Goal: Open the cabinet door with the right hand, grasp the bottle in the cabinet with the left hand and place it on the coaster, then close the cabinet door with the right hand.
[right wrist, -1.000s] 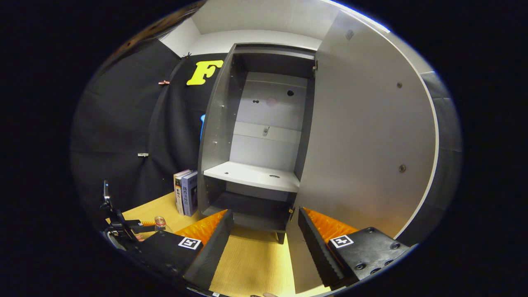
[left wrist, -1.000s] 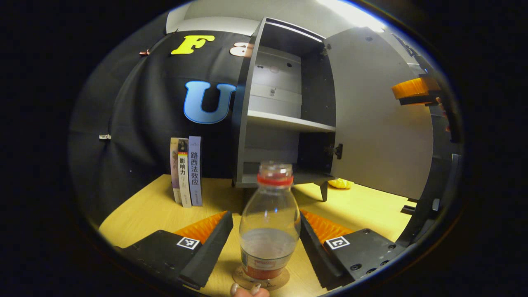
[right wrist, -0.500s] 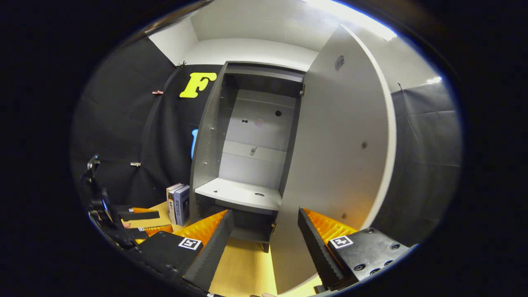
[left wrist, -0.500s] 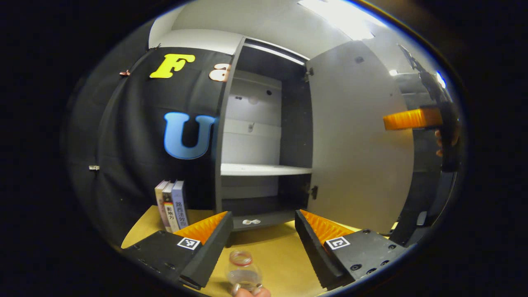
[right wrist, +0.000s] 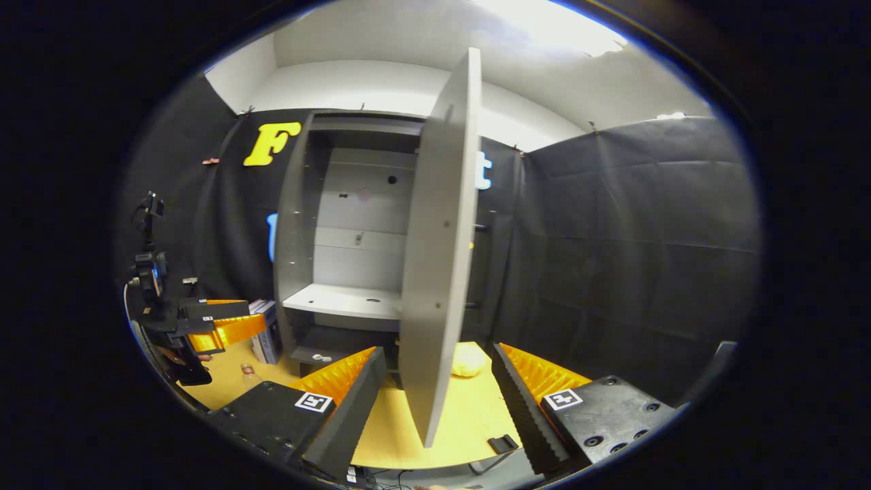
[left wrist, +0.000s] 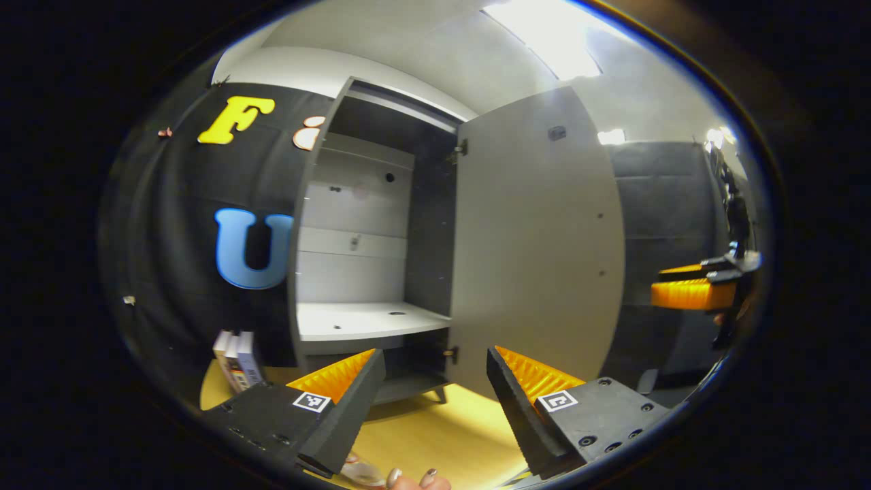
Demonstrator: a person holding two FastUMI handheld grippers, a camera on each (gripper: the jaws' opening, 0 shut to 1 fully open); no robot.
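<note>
One cabinet (left wrist: 360, 272) stands at the far side of the worktop (left wrist: 435, 435), its single door (left wrist: 537, 252) swung open to the right. Inside is one pale shelf (left wrist: 360, 320), bare on top. Three books (left wrist: 235, 357) stand upright just left of the cabinet.

In the left gripper view the left claw (left wrist: 435, 401) is open, its two fingers spread wide with nothing between them, hanging above the worktop in front of the cabinet. At the very bottom edge, beside two fingertips of the person's hand (left wrist: 408, 480), a sliver of clear plastic shows; whether it is the bottle I cannot tell. The right claw (left wrist: 694, 289) shows far to the right, beyond the door's free edge.

The right gripper view sees the door (right wrist: 435, 258) almost edge-on, its lower edge between the spread fingers of the right claw (right wrist: 435, 401), which is open and touches nothing. This view adds what the other lacks: one bottle (right wrist: 250, 374) standing on the worktop at the near left, in front of the books (right wrist: 262, 333); one small yellow object (right wrist: 466, 364) on the worktop behind the door; and the left claw (right wrist: 218, 323) held above the bottle, apart from it. The coaster is too small to make out.
</note>
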